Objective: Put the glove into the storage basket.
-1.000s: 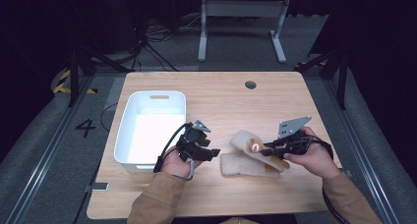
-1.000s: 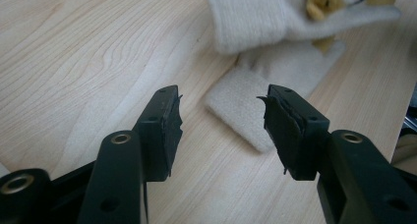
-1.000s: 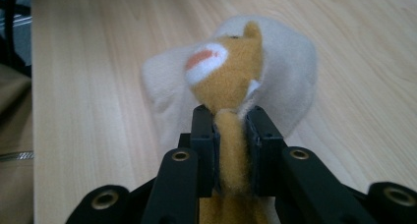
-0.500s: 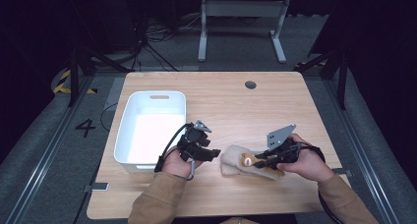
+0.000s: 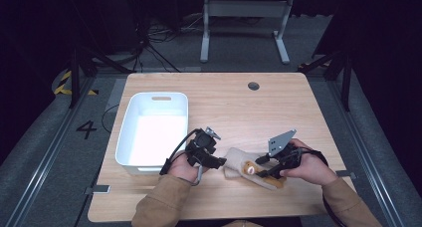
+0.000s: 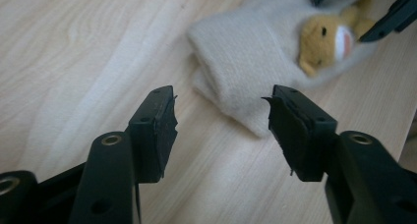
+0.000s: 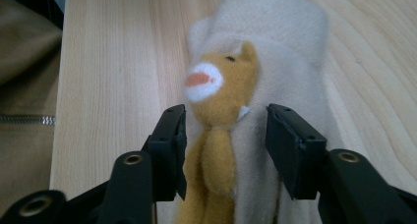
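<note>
My right claw (image 7: 223,130) is straddling the yellow plush animal (image 7: 219,111) on the cream sock (image 7: 275,52), its jaws having just been opening and now standing spread, the toy's neck between them (the left pad just beside the plush; whether it touches, I cannot tell). The sock is lying flat on the wooden bench (image 5: 224,102) near its front edge, between my hands. My left claw (image 6: 221,121) is hovering spread over bare bench, pointing at the sock's cuff end, pinching nothing. A white bin (image 5: 127,137) is standing to the left.
</note>
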Action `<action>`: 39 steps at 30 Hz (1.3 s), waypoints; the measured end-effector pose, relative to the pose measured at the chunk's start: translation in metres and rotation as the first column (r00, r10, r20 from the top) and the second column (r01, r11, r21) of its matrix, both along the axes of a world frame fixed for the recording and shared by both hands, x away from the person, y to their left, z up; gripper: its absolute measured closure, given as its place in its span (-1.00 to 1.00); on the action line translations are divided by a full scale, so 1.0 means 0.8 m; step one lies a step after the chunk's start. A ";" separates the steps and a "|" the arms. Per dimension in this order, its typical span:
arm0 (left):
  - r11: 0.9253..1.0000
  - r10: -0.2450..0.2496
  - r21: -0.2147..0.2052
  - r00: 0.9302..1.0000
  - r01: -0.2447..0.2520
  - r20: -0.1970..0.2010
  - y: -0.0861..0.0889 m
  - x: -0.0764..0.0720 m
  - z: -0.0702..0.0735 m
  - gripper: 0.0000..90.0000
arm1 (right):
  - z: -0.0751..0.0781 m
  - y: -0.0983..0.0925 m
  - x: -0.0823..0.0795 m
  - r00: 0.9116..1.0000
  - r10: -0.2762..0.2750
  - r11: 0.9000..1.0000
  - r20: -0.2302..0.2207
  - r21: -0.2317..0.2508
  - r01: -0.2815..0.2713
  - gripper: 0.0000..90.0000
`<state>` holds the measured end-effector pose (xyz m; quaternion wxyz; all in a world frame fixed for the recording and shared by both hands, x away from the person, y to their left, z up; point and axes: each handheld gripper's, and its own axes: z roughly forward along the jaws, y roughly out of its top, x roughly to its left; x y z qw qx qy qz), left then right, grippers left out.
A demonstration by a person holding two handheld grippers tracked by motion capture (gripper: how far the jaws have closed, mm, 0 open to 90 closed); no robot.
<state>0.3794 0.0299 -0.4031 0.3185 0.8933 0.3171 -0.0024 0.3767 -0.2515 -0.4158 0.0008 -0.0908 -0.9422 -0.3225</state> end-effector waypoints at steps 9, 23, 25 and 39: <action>0.999 0.033 0.007 0.999 -0.033 -0.012 -0.019 -0.001 0.004 0.21 | 0.017 -0.039 -0.016 0.981 -0.191 0.981 0.018 0.034 0.190 0.13; 1.000 0.015 -0.012 0.999 -0.015 -0.029 -0.021 -0.007 -0.004 0.13 | 0.027 -0.069 -0.023 0.939 -0.343 0.939 -0.001 -0.019 0.343 0.32; 1.000 0.013 -0.009 1.000 -0.013 -0.023 -0.022 -0.007 -0.004 0.13 | 0.026 -0.072 -0.024 0.941 -0.338 0.941 -0.010 -0.021 0.338 0.32; 1.000 -0.011 0.010 1.000 0.011 -0.009 -0.021 -0.005 -0.009 0.06 | 0.027 -0.078 -0.031 0.953 -0.302 0.943 -0.032 -0.156 0.294 0.27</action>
